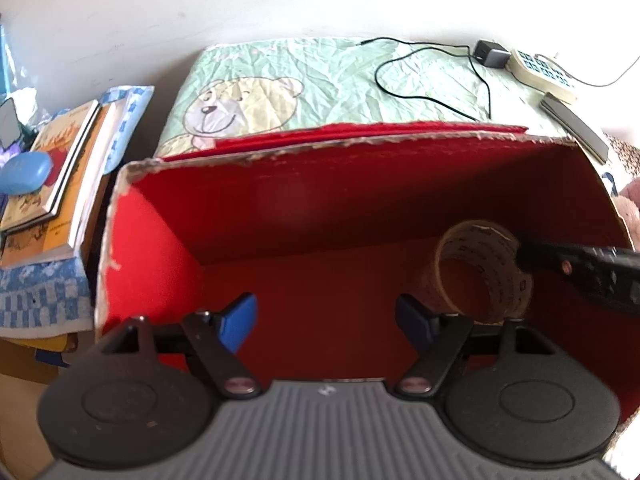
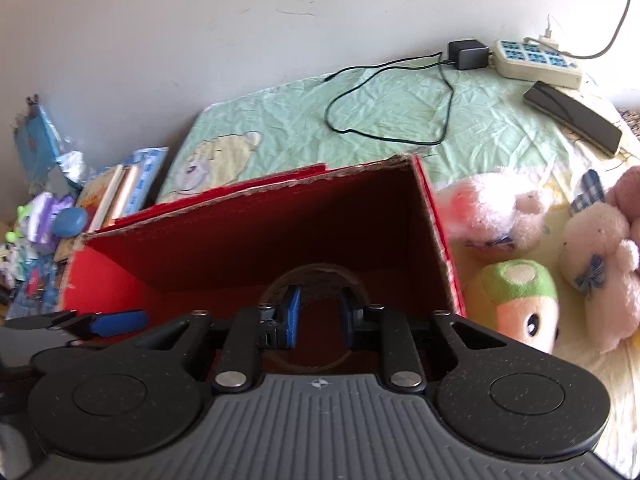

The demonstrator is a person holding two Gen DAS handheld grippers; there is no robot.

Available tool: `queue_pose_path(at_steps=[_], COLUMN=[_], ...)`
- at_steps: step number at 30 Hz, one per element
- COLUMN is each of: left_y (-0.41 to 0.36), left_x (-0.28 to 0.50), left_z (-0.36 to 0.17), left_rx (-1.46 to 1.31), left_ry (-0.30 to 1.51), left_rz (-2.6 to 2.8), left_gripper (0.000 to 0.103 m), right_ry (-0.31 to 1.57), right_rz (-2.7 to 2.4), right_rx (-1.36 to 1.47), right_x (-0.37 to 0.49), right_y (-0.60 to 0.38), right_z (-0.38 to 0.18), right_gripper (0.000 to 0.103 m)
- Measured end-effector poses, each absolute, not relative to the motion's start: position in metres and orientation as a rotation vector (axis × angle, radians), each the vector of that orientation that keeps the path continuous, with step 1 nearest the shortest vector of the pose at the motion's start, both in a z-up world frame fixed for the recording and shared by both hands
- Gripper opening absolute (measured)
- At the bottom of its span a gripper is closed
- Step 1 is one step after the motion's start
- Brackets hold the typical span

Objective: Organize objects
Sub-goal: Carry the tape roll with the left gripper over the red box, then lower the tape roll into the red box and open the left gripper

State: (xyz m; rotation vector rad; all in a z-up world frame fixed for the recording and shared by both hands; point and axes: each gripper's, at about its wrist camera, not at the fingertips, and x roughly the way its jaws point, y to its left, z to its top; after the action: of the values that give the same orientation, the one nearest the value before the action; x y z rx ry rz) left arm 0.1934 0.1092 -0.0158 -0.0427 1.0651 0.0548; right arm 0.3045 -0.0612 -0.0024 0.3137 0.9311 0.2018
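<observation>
Bed [image 2: 500, 120]: red box [image 1: 280, 216] holds tape roll [image 1: 480, 272], on its side, axis toward me. Right fingers [image 2: 294, 312] narrow, straddling its rim; left fingers [image 1: 240, 324] wide, empty.

Daylight, strong, coming from the right side beyond the fingers. Left wrist view: wall [image 1: 240, 8] blows out to pure white at upper right, past the power strip [image 1: 540, 74]. Red box [image 1: 280, 216] interior unevenly lit: left inner wall bright, saturated red, right part beyond the fingers in deep shadow; soft hazy flare spot on the back wall. Right wrist view: exposure more even, but the box's [image 2: 360, 208] far wall is dark maroon, and the white plush [image 2: 492, 204] to the right of the fingers is overexposed and smeared. Both views slightly soft overall, gripper bodies near the lens blurred. Heavy fisheye bowing, dark vignette in the corners.
</observation>
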Motion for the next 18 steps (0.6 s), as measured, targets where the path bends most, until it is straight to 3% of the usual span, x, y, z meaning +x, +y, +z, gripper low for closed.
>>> queue_pose_path(at_steps=[18], left_y=[0.102], left_x=[0.196], left_z=[-0.025], left_rx=[0.043], left_ry=[1.103], left_rz=[0.215], left_gripper=[0.070], right_ry=[1.105], right_rz=[0.258], right_rx=[0.400], right_x=[0.314], right_y=[-0.029], right_z=[-0.036], right_gripper=[0.021])
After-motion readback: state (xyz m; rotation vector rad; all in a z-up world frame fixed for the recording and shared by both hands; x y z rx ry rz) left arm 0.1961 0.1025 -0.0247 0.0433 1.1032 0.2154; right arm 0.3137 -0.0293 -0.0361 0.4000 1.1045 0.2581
